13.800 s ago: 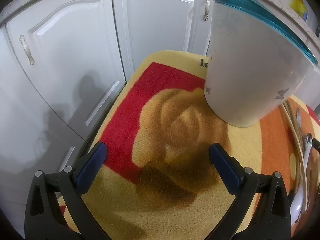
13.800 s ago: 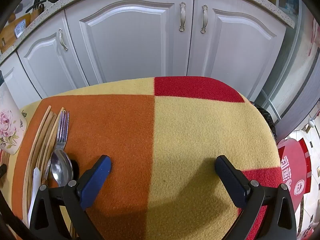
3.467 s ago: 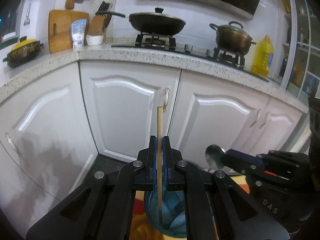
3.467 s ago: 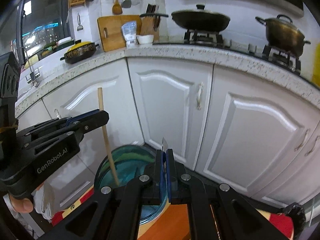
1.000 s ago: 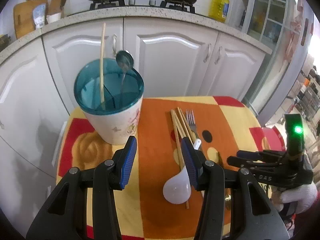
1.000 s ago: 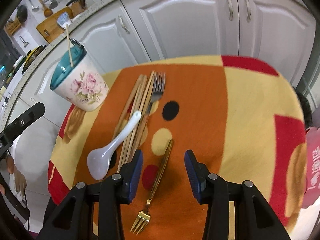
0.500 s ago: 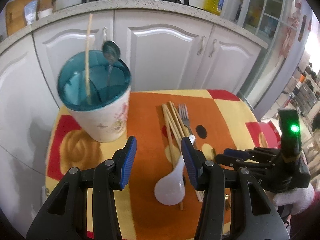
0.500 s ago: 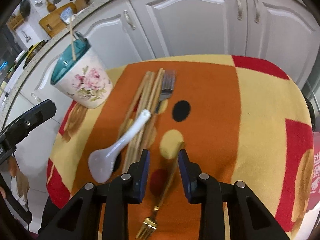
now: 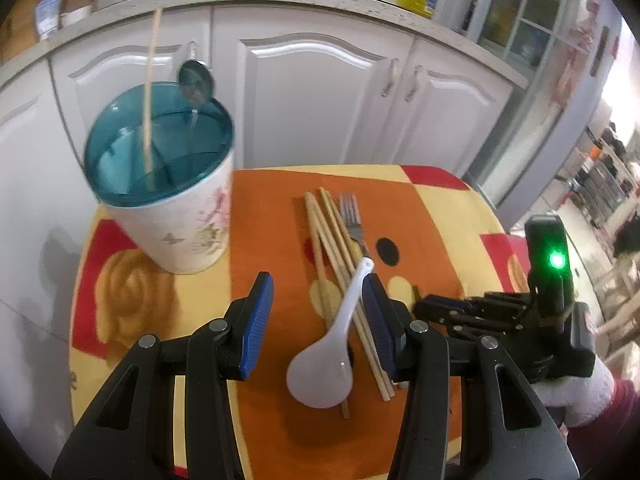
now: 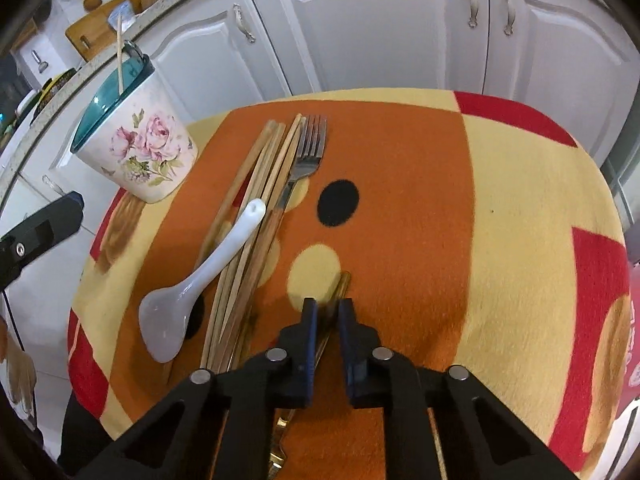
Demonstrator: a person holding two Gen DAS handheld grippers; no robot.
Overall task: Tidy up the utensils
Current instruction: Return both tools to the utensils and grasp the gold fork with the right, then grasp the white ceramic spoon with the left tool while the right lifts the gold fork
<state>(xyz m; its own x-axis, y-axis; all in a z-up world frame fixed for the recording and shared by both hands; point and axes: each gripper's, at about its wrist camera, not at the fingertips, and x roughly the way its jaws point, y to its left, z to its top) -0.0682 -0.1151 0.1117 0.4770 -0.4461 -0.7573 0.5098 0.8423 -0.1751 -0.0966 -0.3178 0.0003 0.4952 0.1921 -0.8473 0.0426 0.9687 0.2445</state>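
Currently the task stands partly complete. The utensil holder (image 9: 168, 184), a floral cup with a teal divided insert, stands at the upper left of the left wrist view on the blanket-covered surface (image 10: 520, 200). It already contains one wooden chopstick (image 9: 150, 92) and one metal spoon (image 9: 195, 80), both upright.

Items not yet stowed, all lying on the orange field at frame centre:
- a bundle of wooden chopsticks (image 10: 256, 208);
- a silver fork (image 10: 308, 152), just beside the bundle on its right;
- a white ceramic soup spoon (image 10: 200, 280), resting across the chopsticks;
- a gold fork (image 10: 338, 292), lying apart from the bundle, at lower centre of the right wrist view.

Right gripper (image 10: 327, 312): the jaws have just been closing on the handle of the gold fork, which sits between them; they now appear clamped on it. The fork is not yet lifted.

Left gripper (image 9: 318, 320): the jaws stand apart and hold nothing, poised above the soup spoon and the chopstick bundle.

Judged remaining: transfer of the gold fork, silver fork, soup spoon and chopsticks into the holder.
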